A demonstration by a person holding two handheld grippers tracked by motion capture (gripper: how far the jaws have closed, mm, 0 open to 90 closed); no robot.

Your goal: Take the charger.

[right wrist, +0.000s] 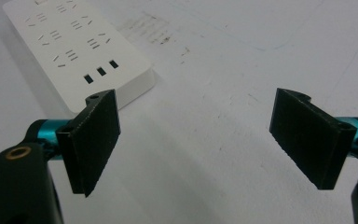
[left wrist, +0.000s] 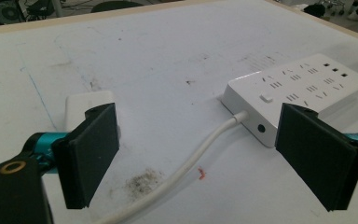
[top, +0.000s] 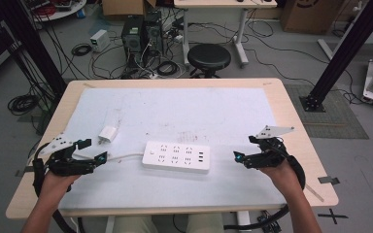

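I see the white power strip mid-frame; it looks hard and light. Both my left gripper and right gripper have fingers spread wide, holding nothing. I'd grab its short ends.

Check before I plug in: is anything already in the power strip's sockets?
Empty. The power strip shows bare sockets and USB ports; the white adapter lies apart on the mat.

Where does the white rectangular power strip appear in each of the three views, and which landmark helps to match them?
High view: the white rectangular power strip lies at the table's centre, between both grippers.
Left gripper view: at right, its white cable running toward the camera.
Right gripper view: upper left.
Shared landmark: the row of three small dark ports at the strip's cable-free end.
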